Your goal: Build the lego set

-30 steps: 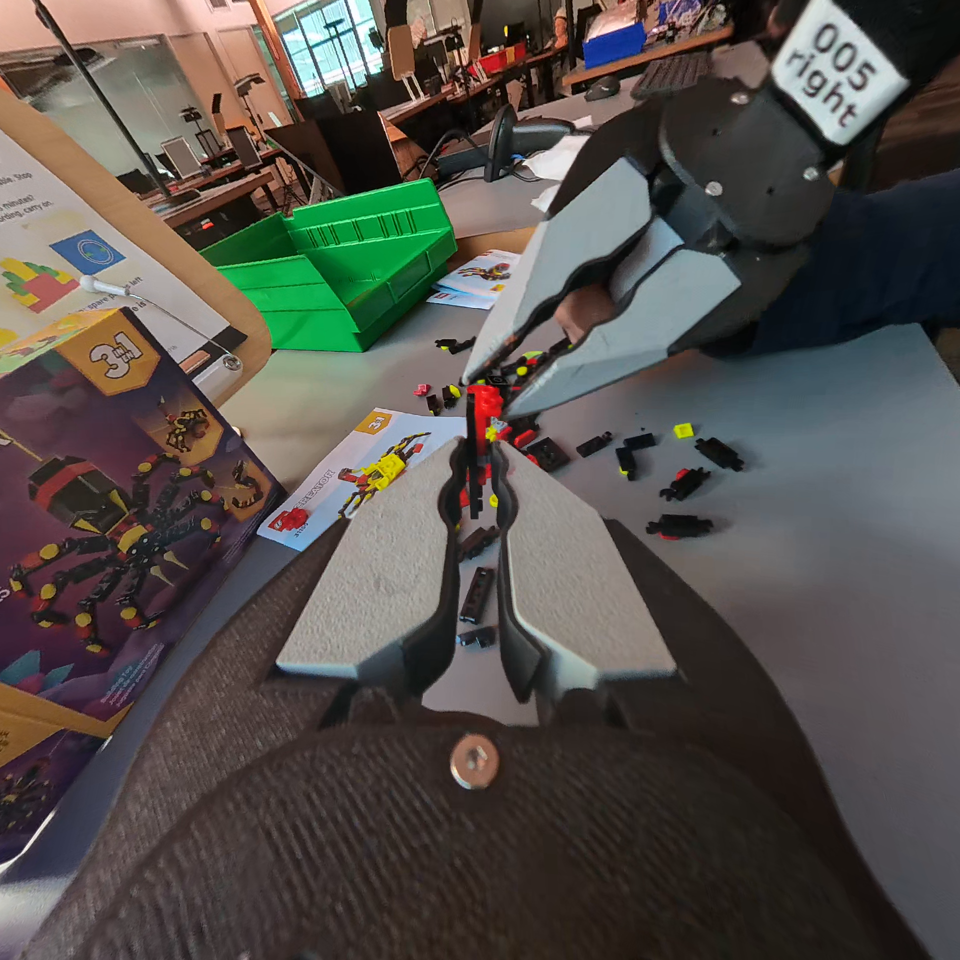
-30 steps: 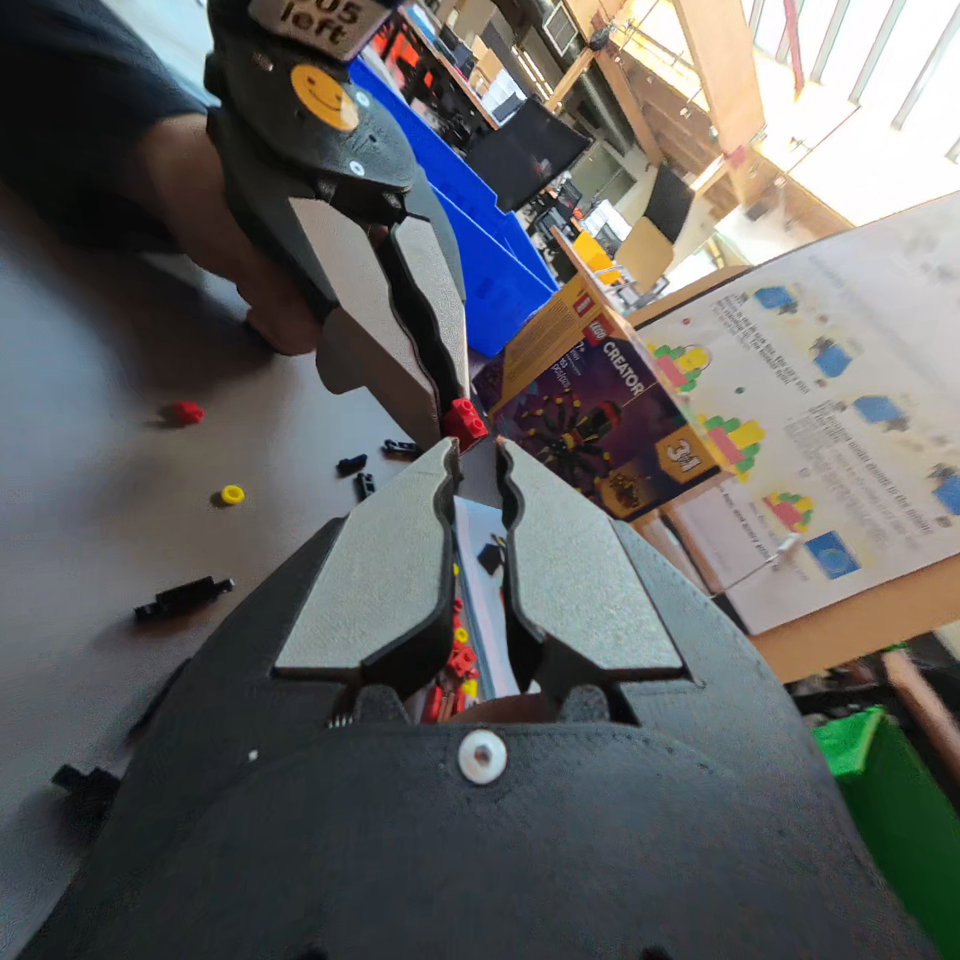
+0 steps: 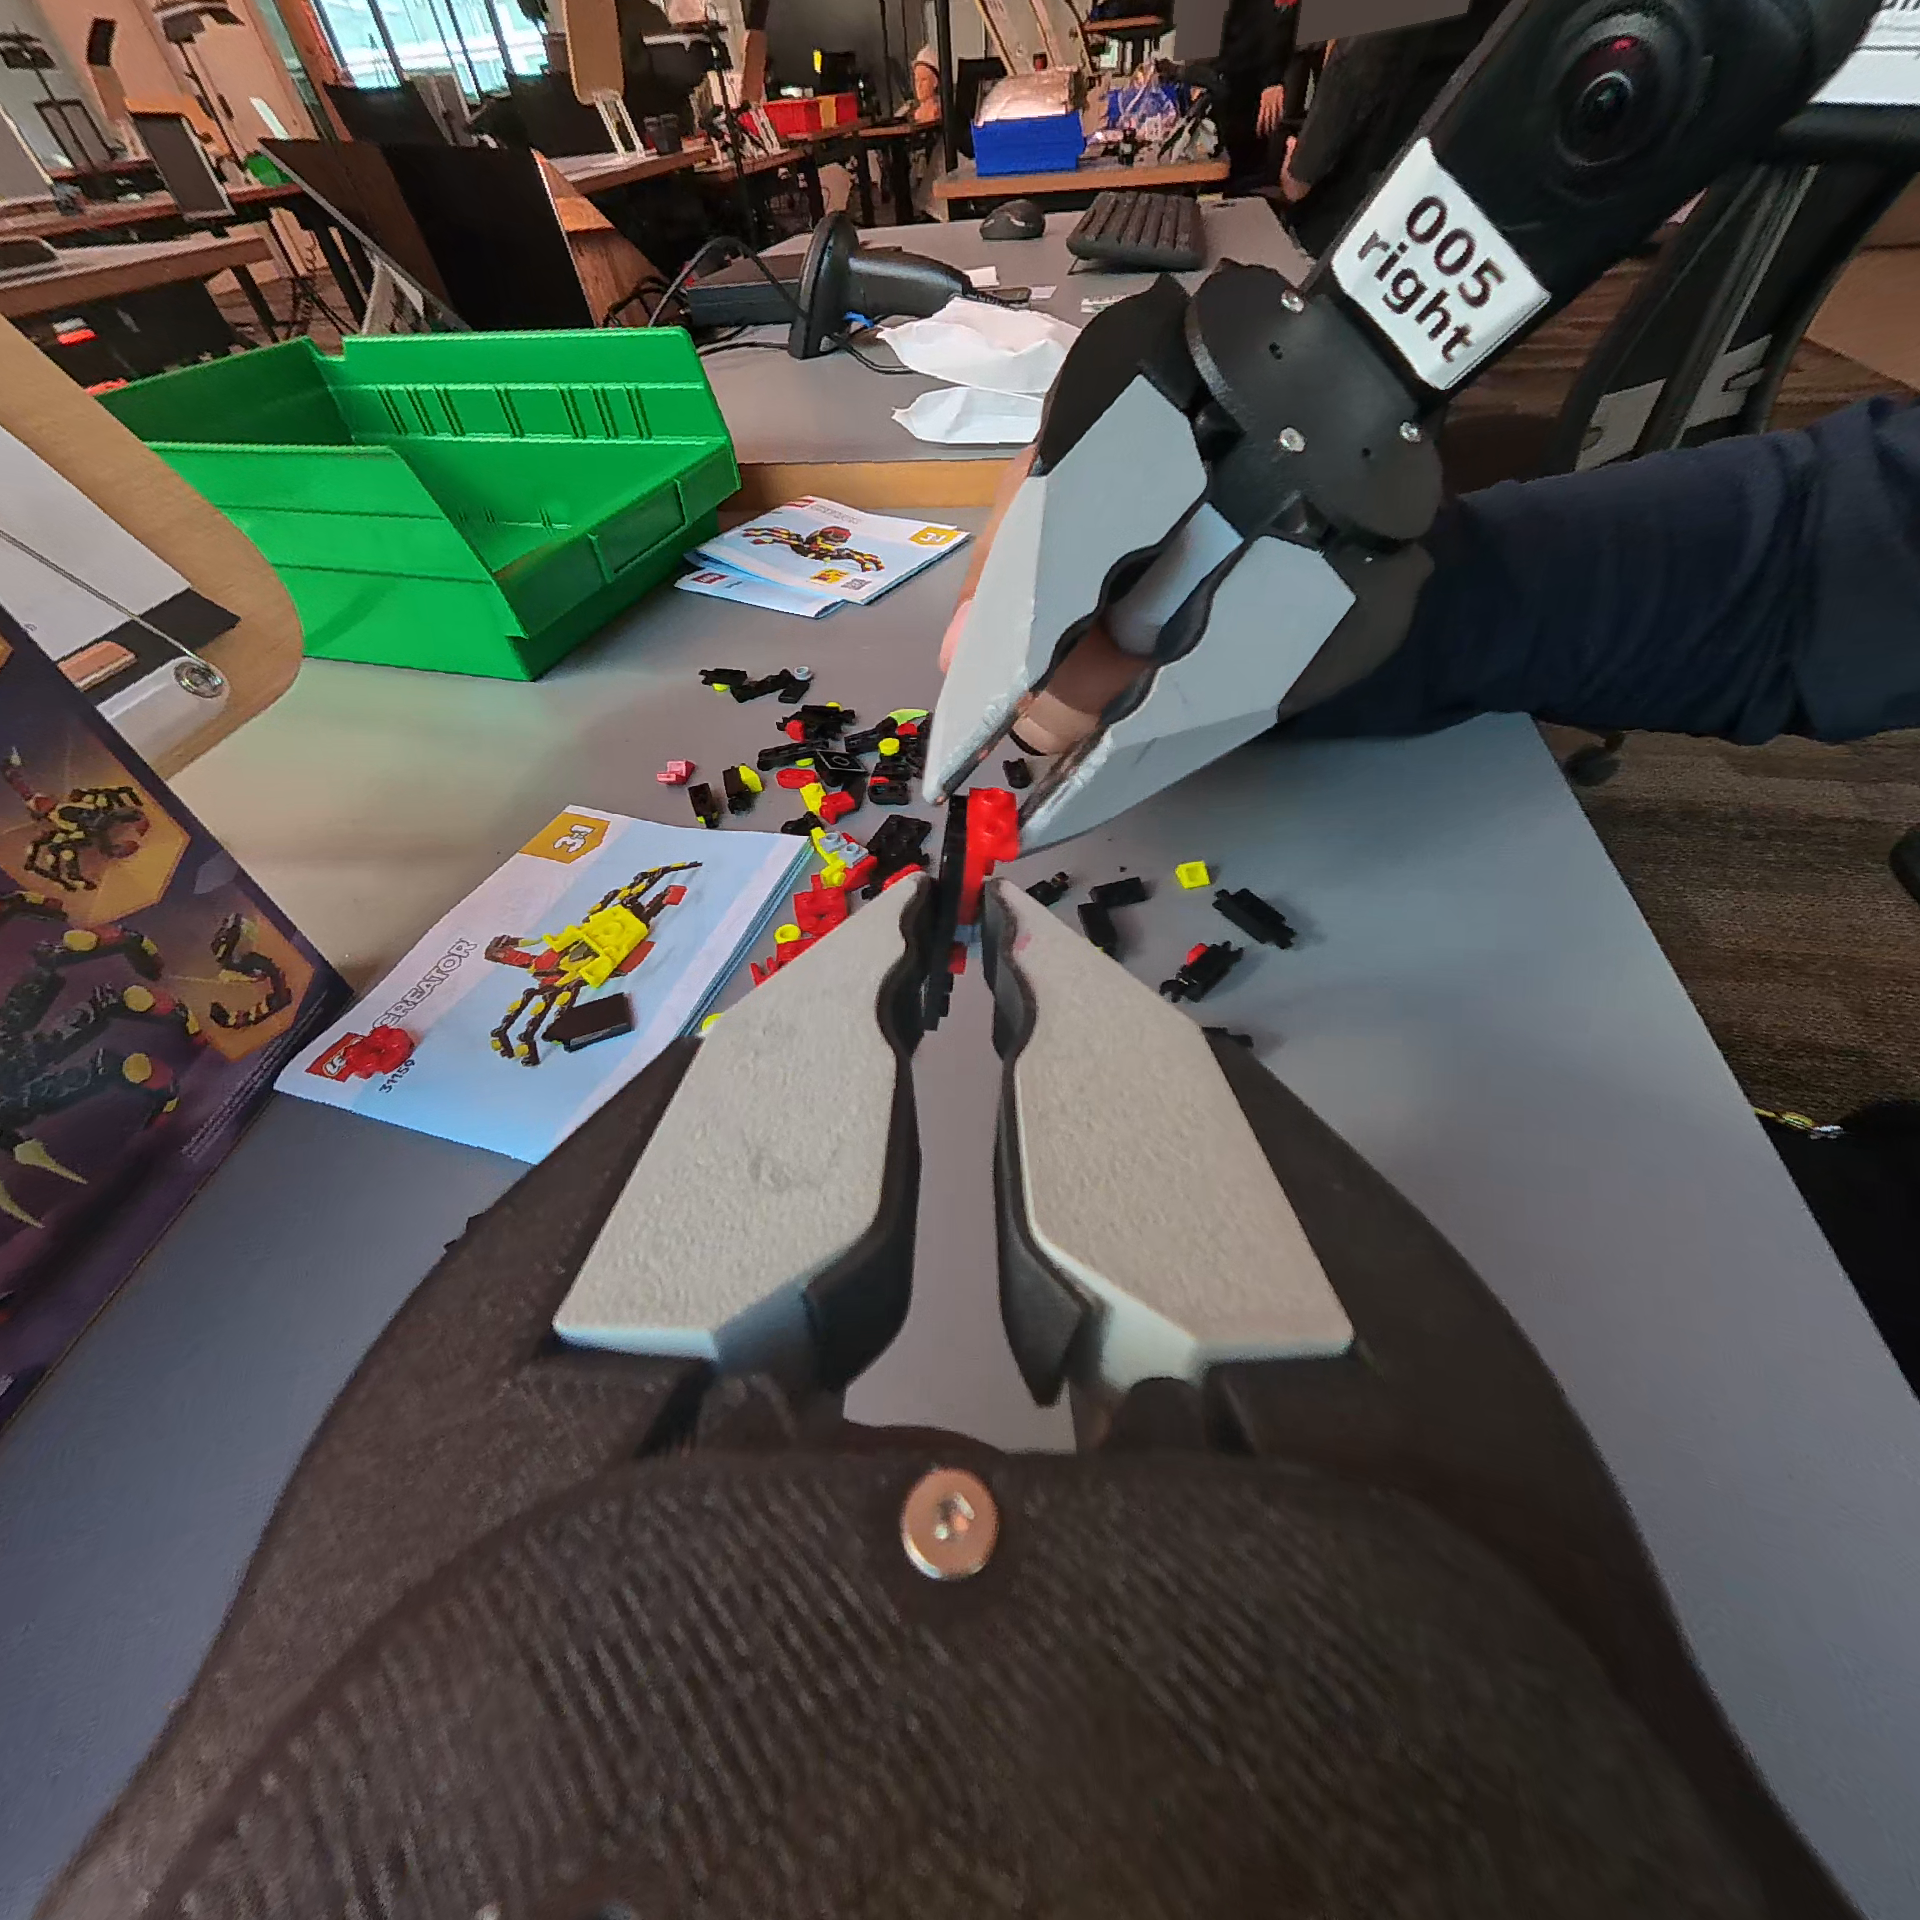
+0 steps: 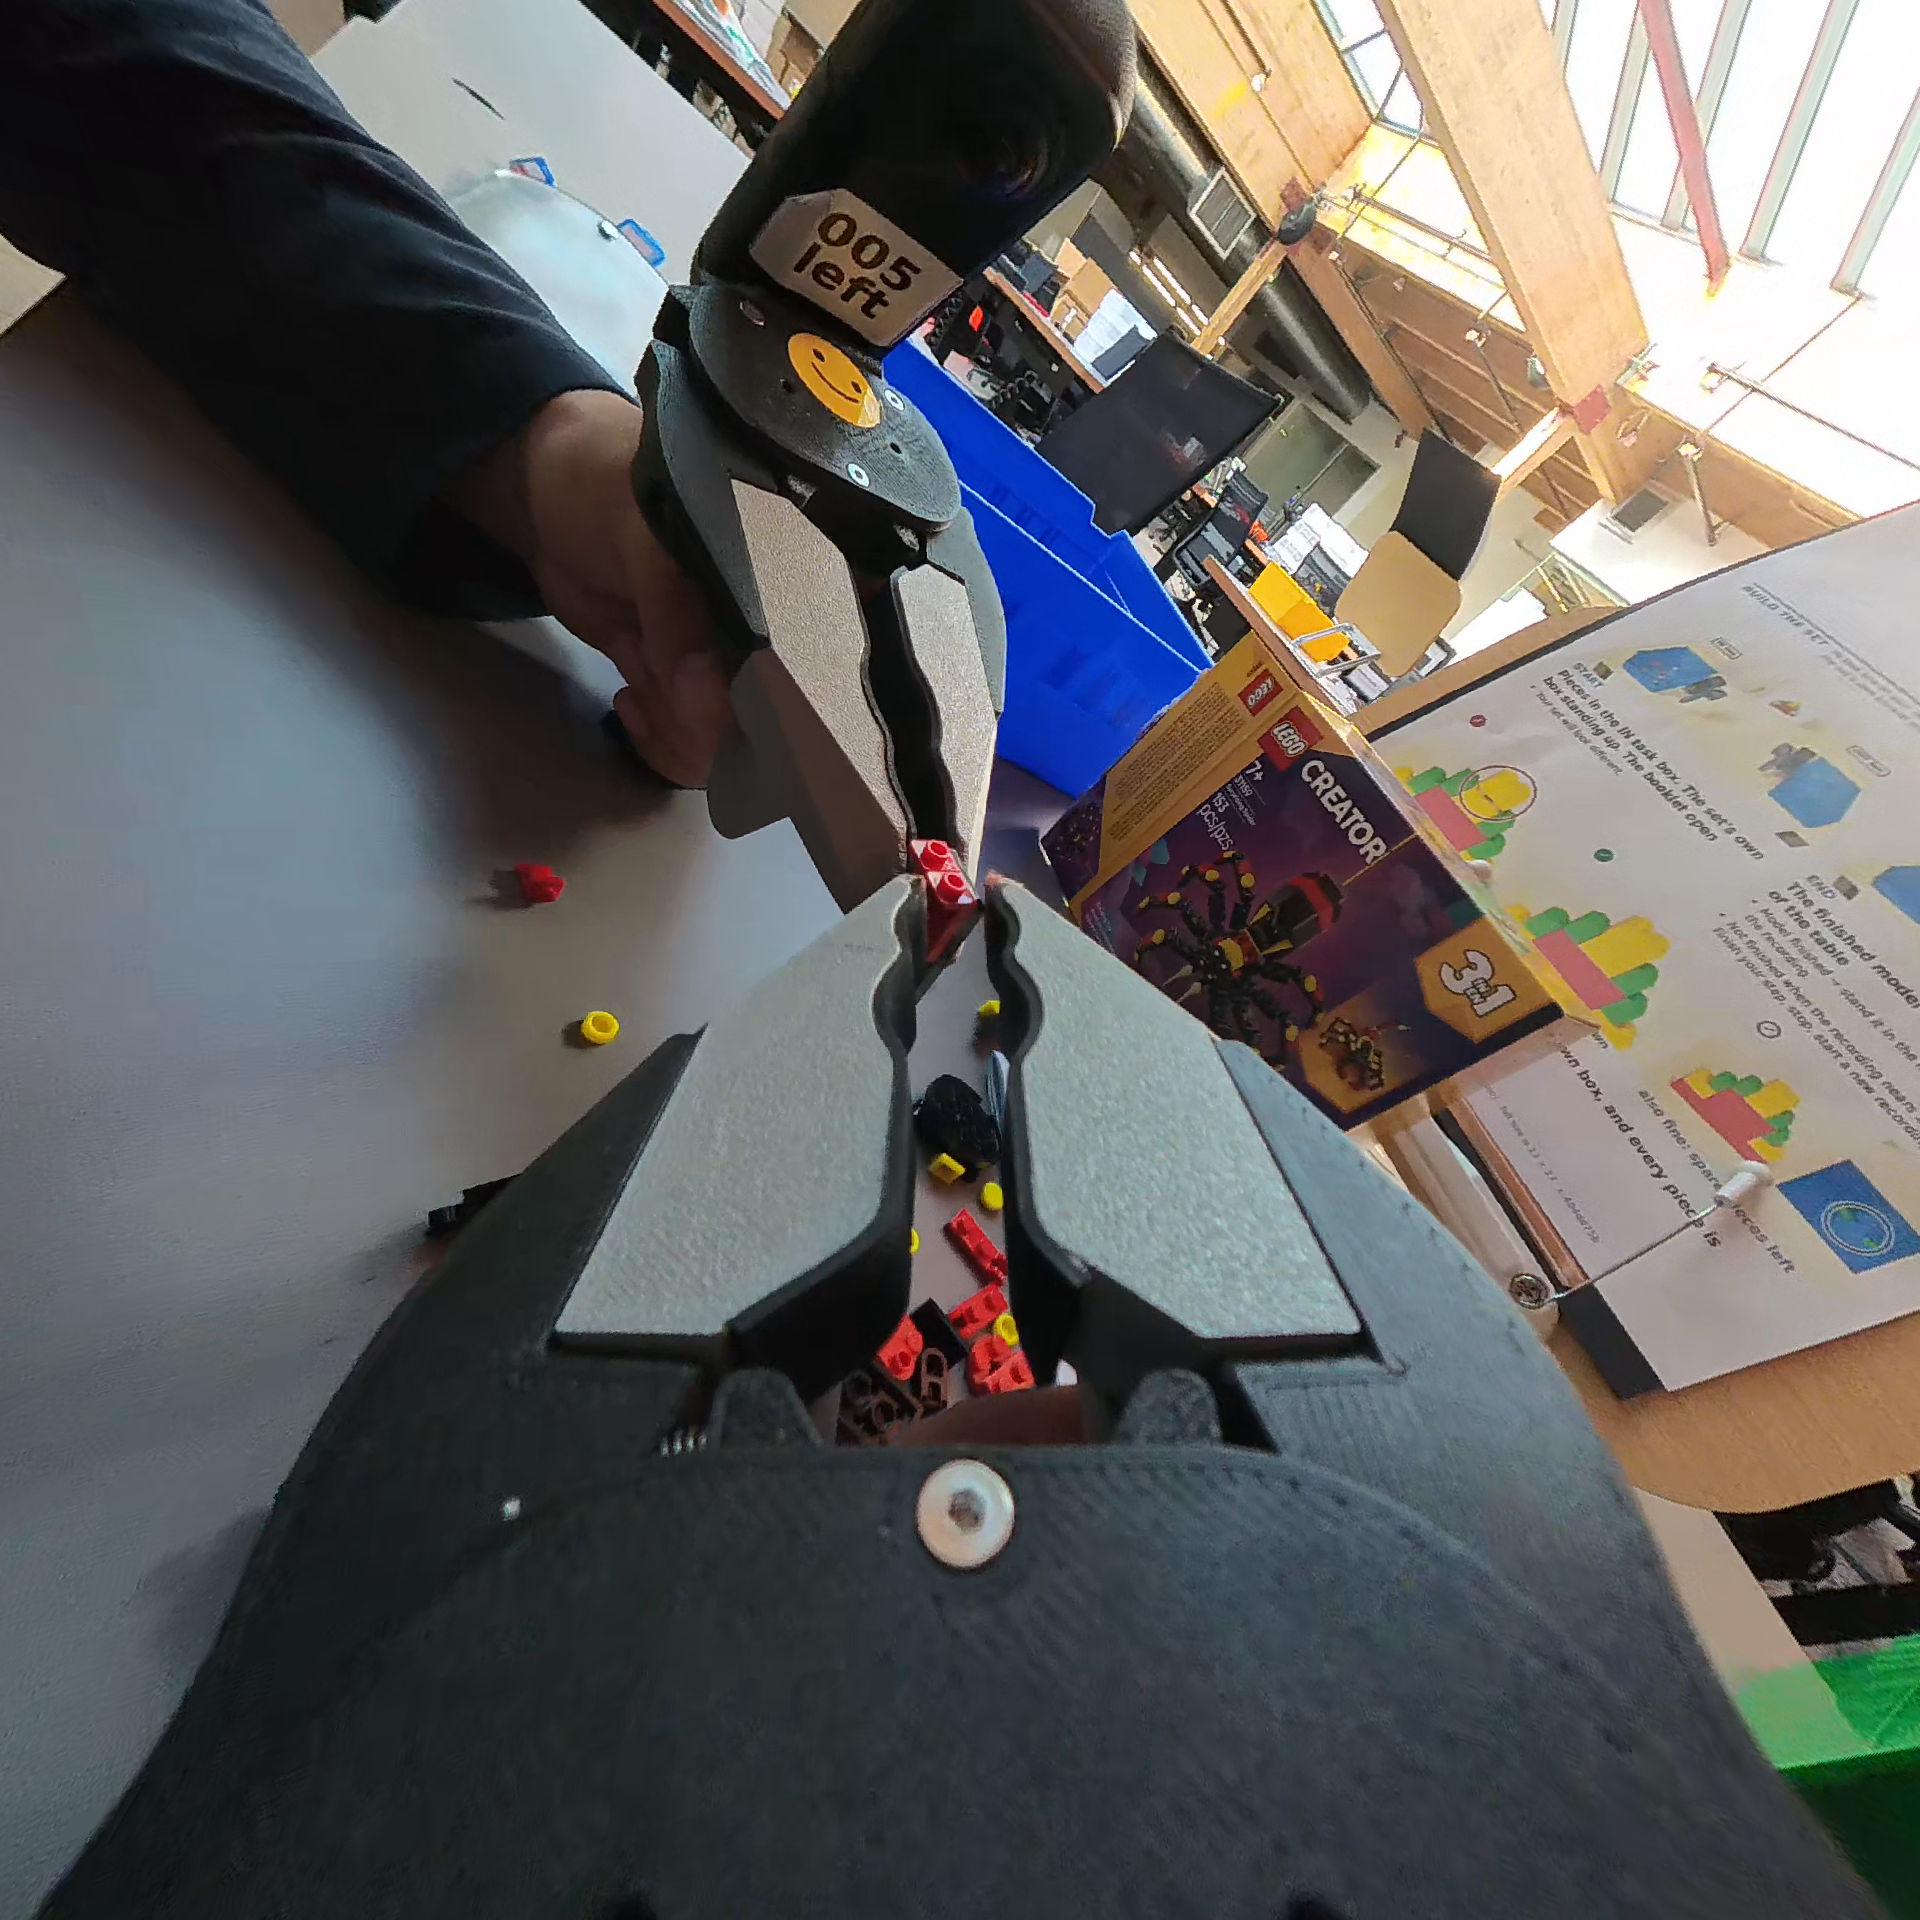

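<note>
While the grey table (image 3: 1455,1195) carries everything, the largest things on it are the green bin (image 3: 447,499), of which I count one, and the purple set box (image 4: 1299,925), also one, standing beside a clipboard of printed sheets (image 4: 1714,935); two instruction booklets lie flat, the nearer booklet (image 3: 561,977) just left of the loose pieces and the farther booklet (image 3: 821,556) beside the bin; a blue bin (image 4: 1049,582) sits behind the box in the right wrist view.

Smaller again are the two tools: the left gripper (image 3: 951,894) is clenched on a thin black-and-red sub-assembly (image 3: 961,883), held upright off the table between its tips; the right gripper (image 4: 951,904) comes at it from the opposite side, its tips closed nearly together around the red brick (image 3: 987,821) at the top of that sub-assembly, though whether it truly pinches the brick or only touches it I cannot tell.

I judge the step to be pressing that red brick home; the next move calls for a straight squeeze along the studs while the left holds firm, since any twist could split the thin stack.

Smallest is the scatter of loose pieces (image 3: 831,769), black, red and yellow, too many and too overlapped to count; one yellow ring (image 4: 600,1027) and one red piece (image 4: 537,883) lie apart.
</note>
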A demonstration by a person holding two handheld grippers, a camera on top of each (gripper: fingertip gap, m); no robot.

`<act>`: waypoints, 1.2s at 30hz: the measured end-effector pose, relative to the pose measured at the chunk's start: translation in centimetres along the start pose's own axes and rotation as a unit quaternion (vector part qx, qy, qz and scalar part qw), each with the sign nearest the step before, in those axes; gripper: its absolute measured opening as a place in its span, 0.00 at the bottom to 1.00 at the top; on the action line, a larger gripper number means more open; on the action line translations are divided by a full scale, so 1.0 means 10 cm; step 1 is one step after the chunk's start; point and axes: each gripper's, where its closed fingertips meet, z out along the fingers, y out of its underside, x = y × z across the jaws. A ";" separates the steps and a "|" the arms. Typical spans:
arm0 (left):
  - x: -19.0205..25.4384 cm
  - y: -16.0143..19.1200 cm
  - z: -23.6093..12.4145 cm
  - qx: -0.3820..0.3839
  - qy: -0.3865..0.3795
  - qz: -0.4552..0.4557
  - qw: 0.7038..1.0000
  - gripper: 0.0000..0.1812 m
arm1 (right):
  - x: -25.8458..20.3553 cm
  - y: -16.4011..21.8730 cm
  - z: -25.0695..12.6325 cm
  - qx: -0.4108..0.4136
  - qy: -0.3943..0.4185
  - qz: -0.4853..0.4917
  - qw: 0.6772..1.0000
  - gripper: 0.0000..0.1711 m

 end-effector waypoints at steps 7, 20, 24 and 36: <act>0.01 0.01 0.00 -0.004 0.005 -0.002 1.000 0.03 | -0.03 -0.03 -0.02 0.007 -0.010 -0.002 1.000 0.04; 0.09 0.06 0.04 -0.022 0.021 0.007 1.000 0.03 | -0.11 0.00 -0.01 -0.002 -0.027 -0.012 1.000 0.04; 0.04 0.05 0.04 -0.020 0.006 -0.007 1.000 0.03 | -0.06 0.02 0.02 -0.011 -0.008 -0.010 1.000 0.04; -0.13 -0.06 0.04 0.025 -0.039 -0.118 0.992 0.02 | 0.10 0.01 0.01 -0.022 0.037 -0.025 0.999 0.02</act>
